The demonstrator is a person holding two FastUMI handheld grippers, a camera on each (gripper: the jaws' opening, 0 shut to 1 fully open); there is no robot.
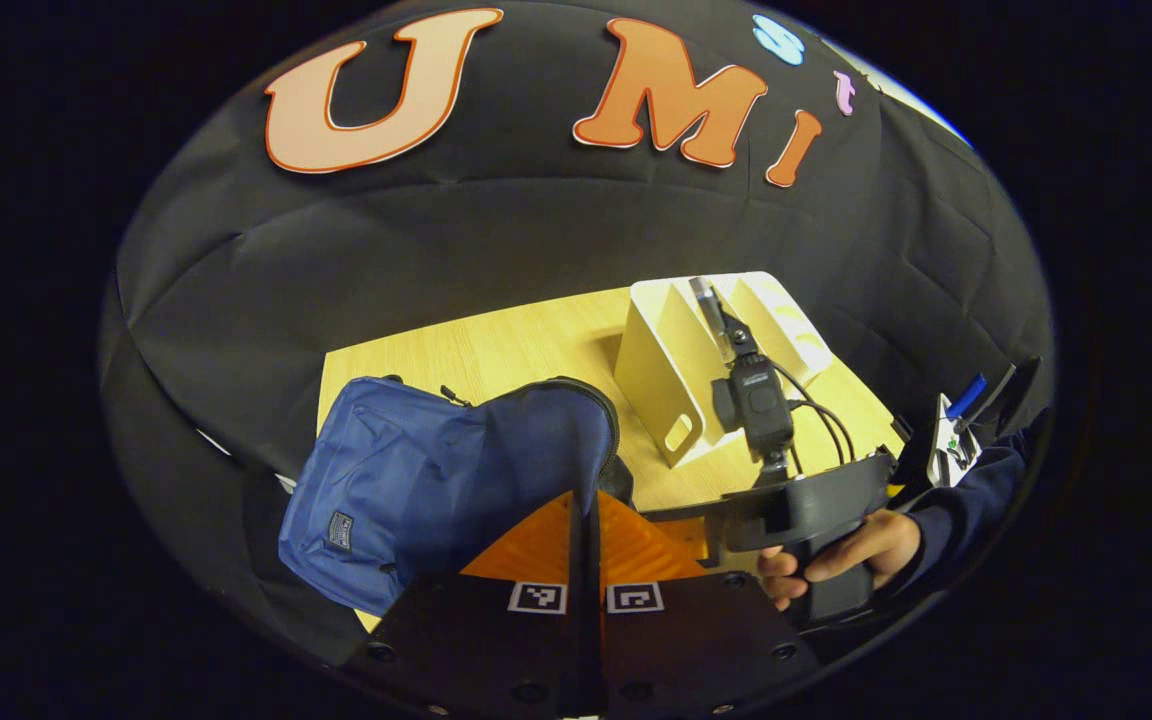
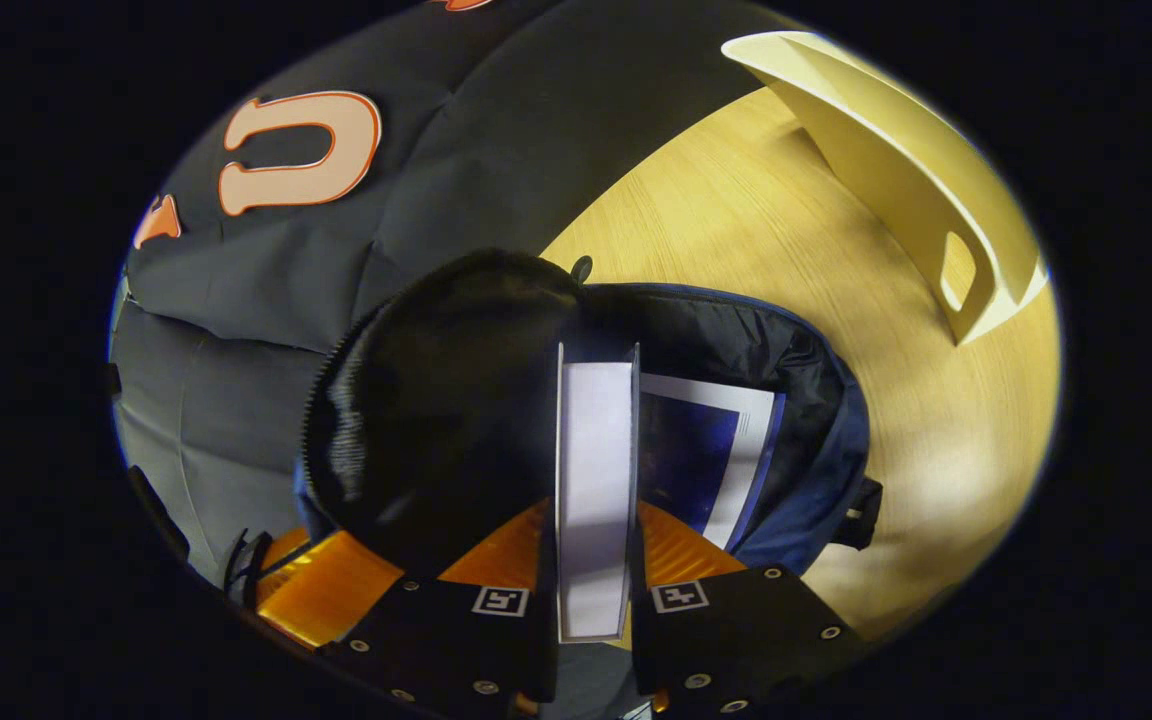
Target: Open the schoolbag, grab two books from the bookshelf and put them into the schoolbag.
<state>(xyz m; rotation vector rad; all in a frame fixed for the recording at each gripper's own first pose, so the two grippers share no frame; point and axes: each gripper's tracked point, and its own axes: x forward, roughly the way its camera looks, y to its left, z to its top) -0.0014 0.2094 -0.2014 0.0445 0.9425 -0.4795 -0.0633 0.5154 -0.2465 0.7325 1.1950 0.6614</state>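
Step in hand: insert the second book. The right tool (image 2: pixel 591 560) is clamped on a white-edged book (image 2: pixel 594 470), edge-up above the open blue schoolbag (image 2: pixel 816 470) on the counter (image 2: pixel 786 230). Lower it straight beside the blue-covered book (image 2: pixel 711 450) at 3 o'clock, clear of the zipper rim. The left tool (image 1: pixel 586 545), fingers nearly together, pinches the bag's flap (image 1: pixel 546 440). The bookshelf (image 1: pixel 666 370) stands at 1 o'clock.

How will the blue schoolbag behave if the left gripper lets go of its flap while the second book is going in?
The schoolbag looks like soft fabric, so its flap would probably flop back over the opening. The left gripper appears clamped on the flap's edge. The book held by the right gripper seems stiff enough to slide in beside the first book.
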